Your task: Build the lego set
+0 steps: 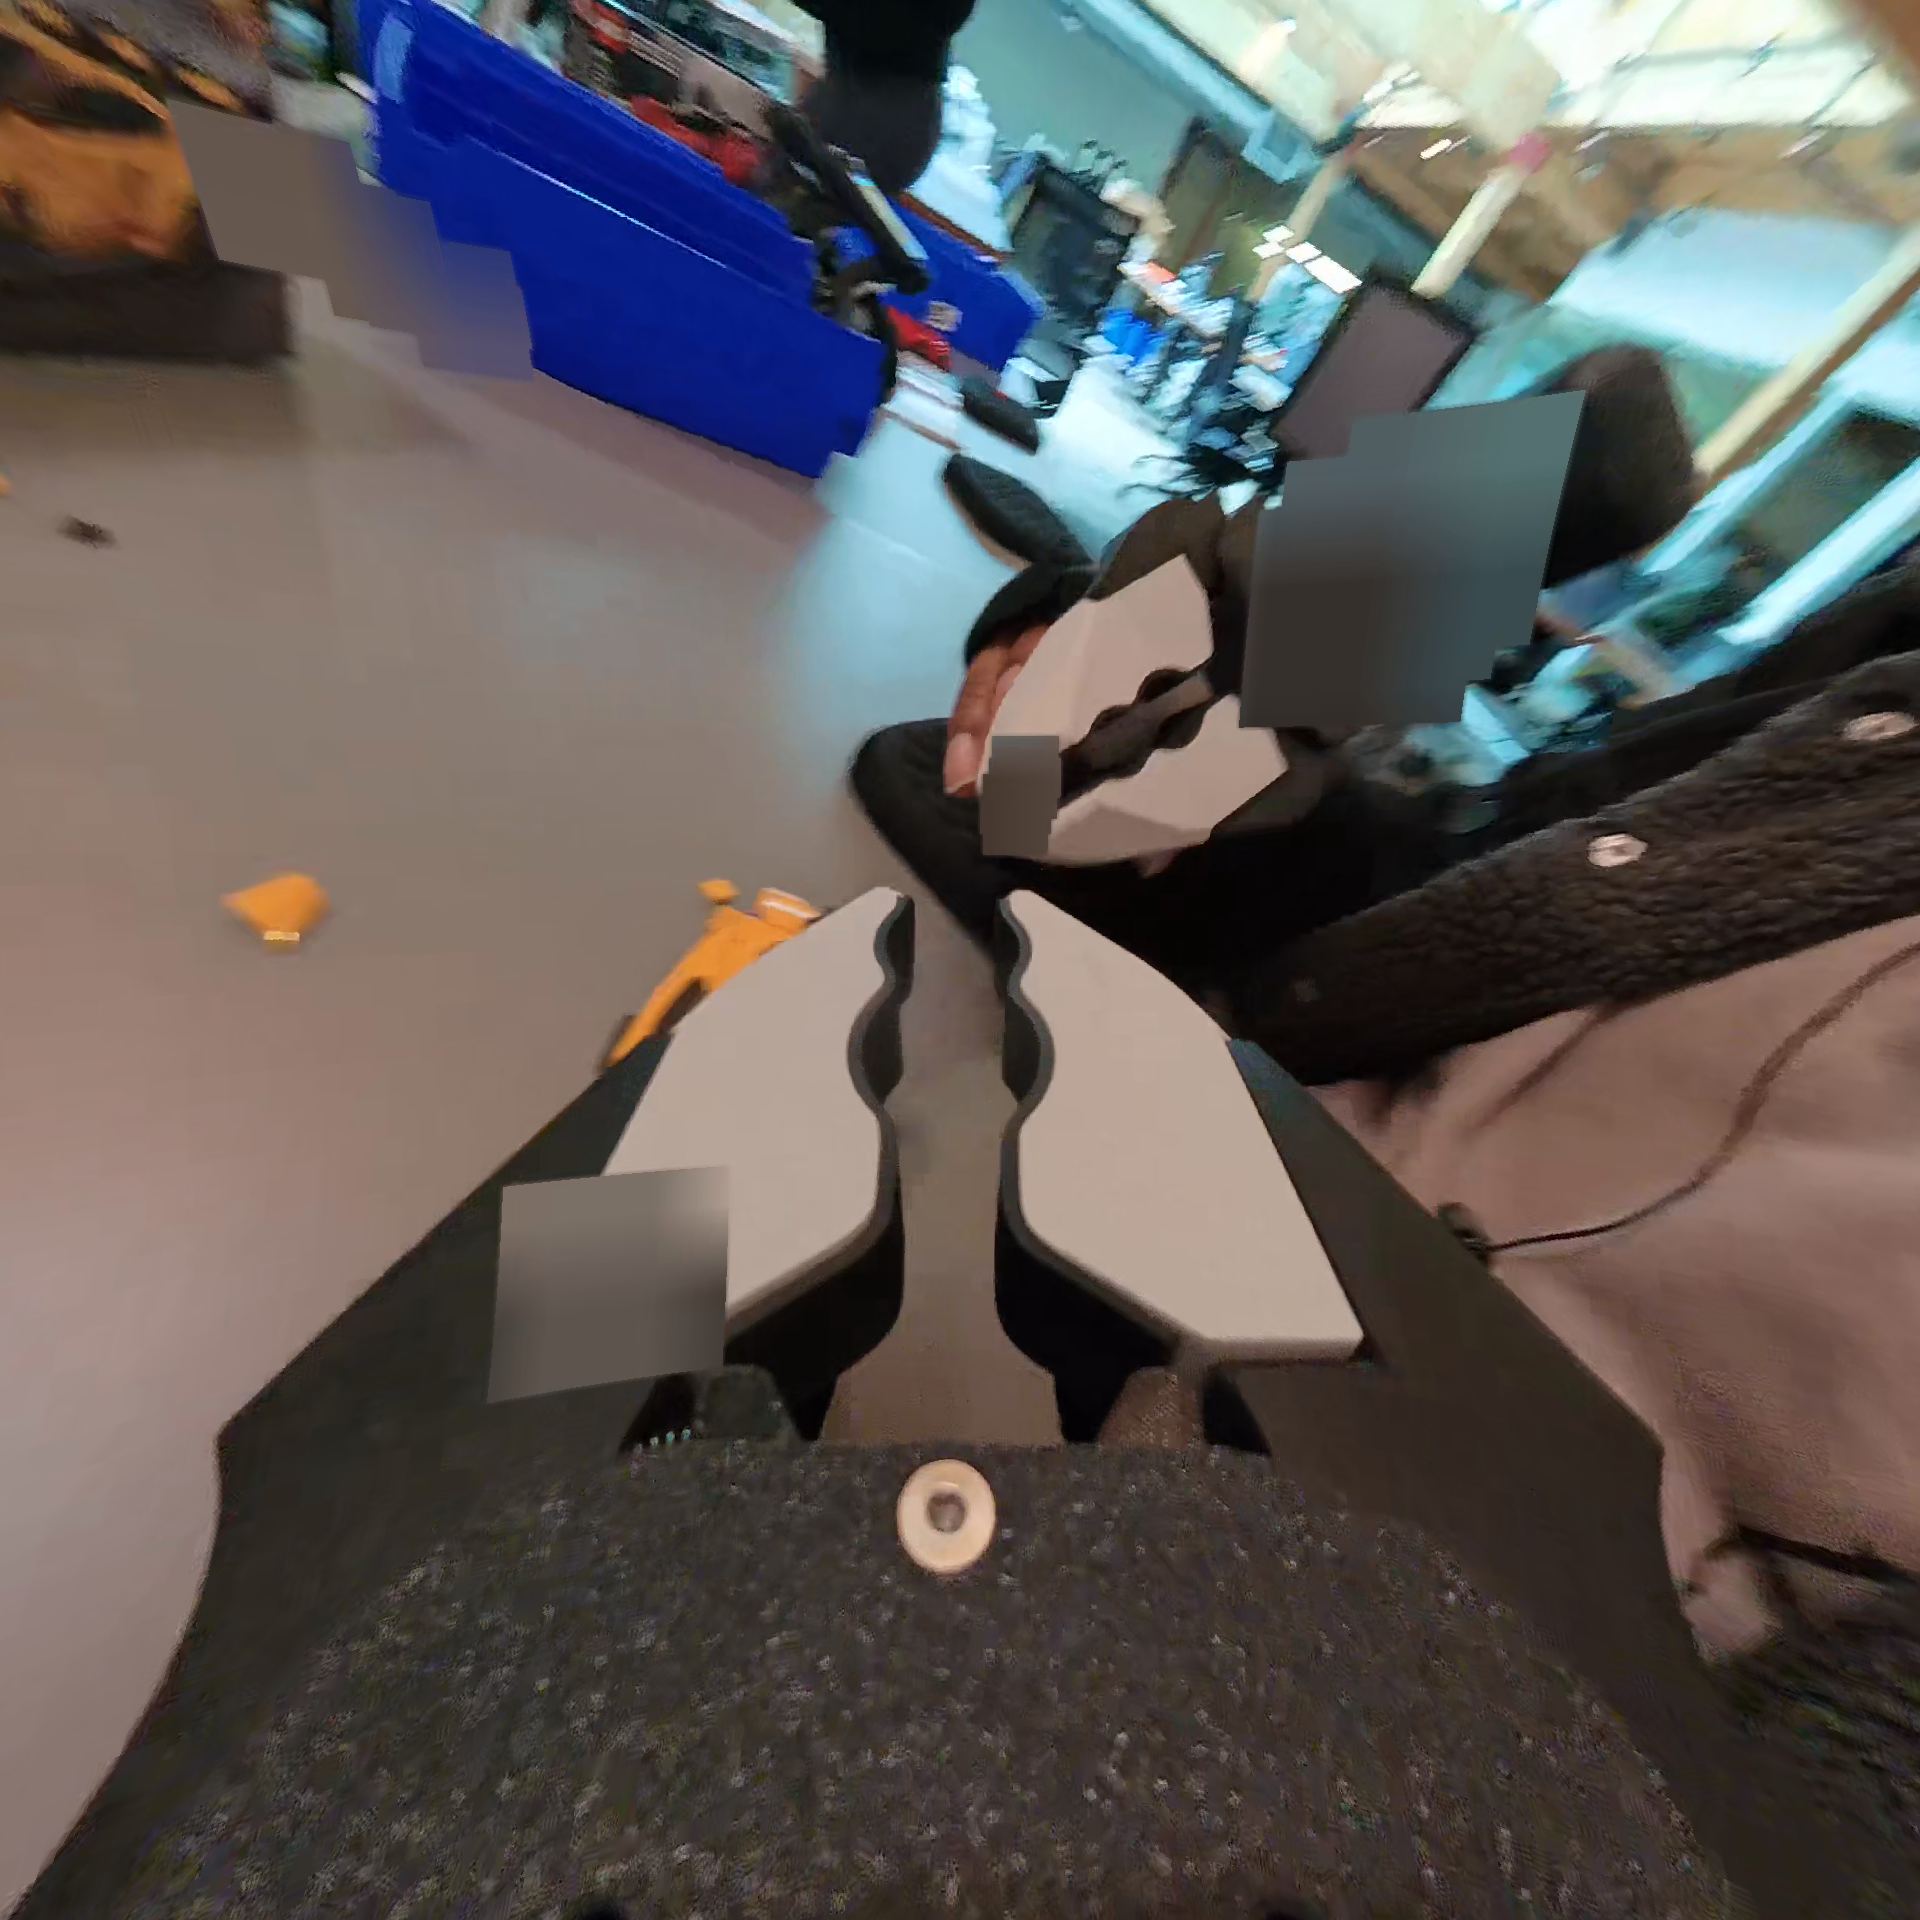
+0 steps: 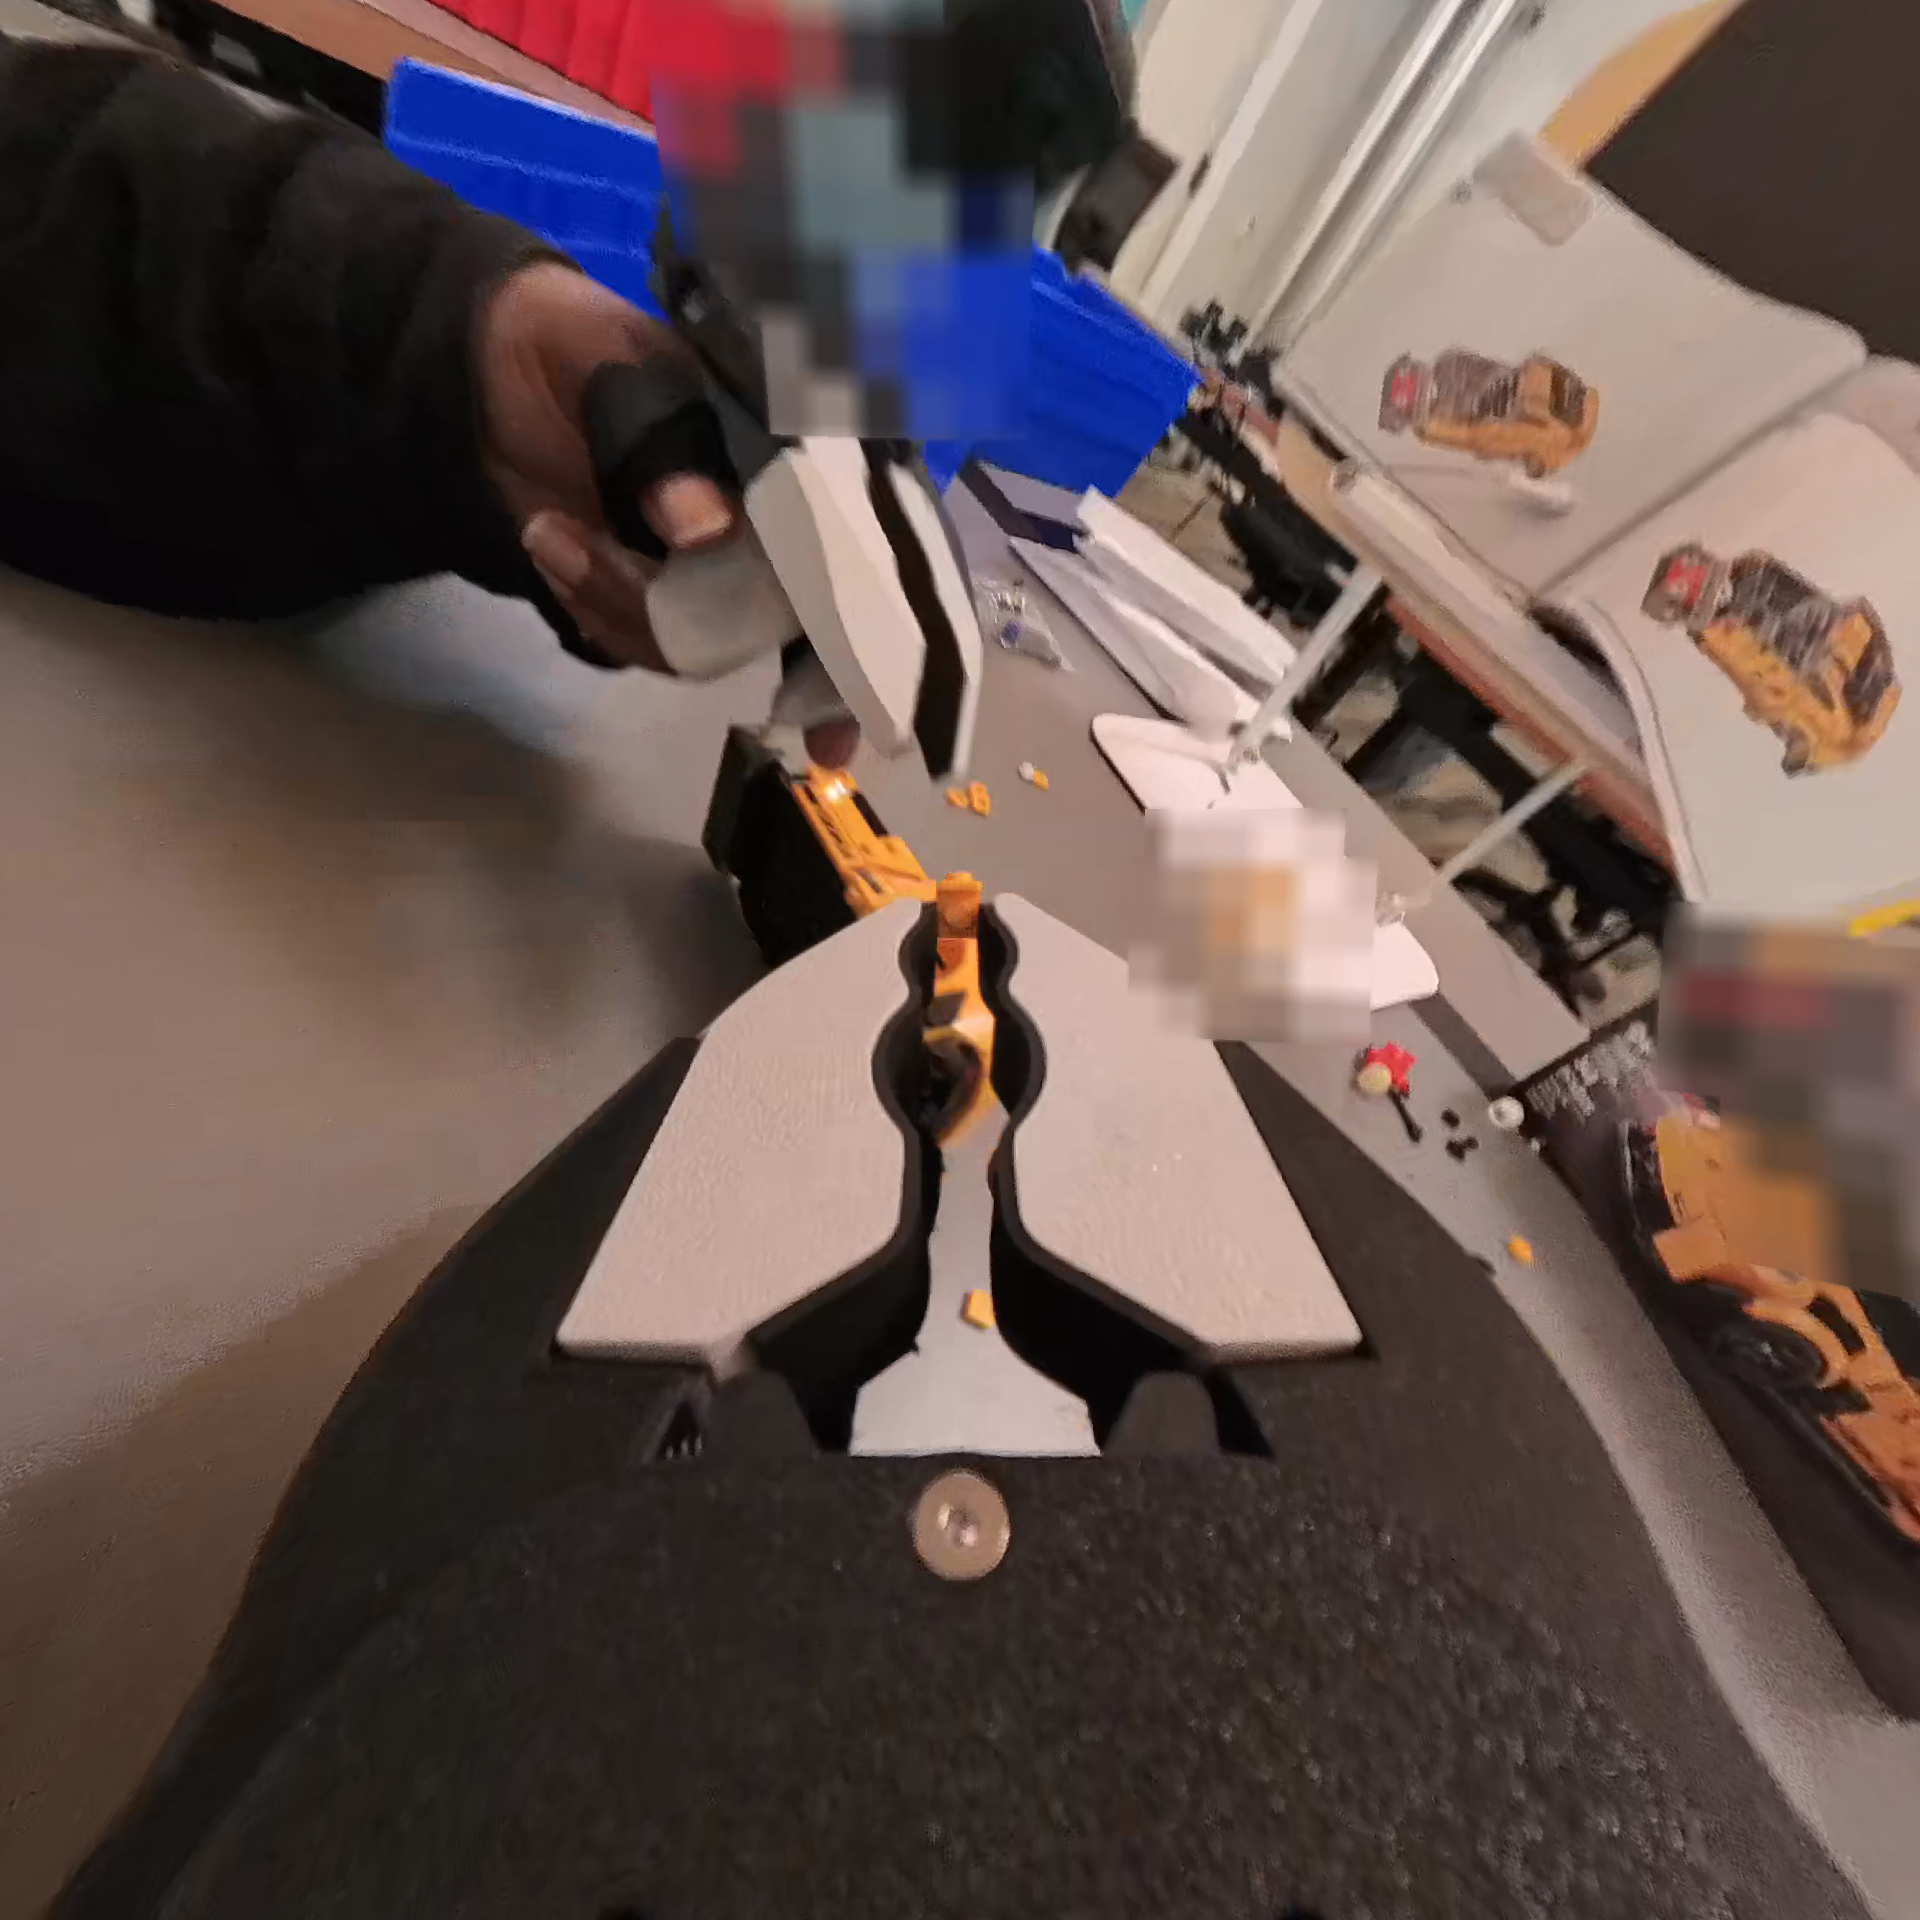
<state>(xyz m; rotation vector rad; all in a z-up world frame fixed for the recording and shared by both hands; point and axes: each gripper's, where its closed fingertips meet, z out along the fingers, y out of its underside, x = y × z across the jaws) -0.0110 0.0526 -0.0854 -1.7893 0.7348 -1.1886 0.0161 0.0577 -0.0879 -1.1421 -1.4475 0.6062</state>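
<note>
Hovering over the grey table (image 1: 364, 675), the left gripper (image 1: 956, 914) has its fingers slightly spread with nothing between them; orange toy pieces (image 1: 717, 956) lie at ten o'clock. The right gripper (image 2: 961, 925) pinches an orange toy part (image 2: 961, 1029), a black-and-orange toy (image 2: 821, 862) at eleven o'clock.

Blue bins (image 1: 665, 260) stacked behind, white stand base (image 2: 1174, 764), red brick piece (image 2: 1387, 1070), boxes picturing yellow trucks (image 2: 1766, 644), black chair (image 1: 1013, 509).
</note>
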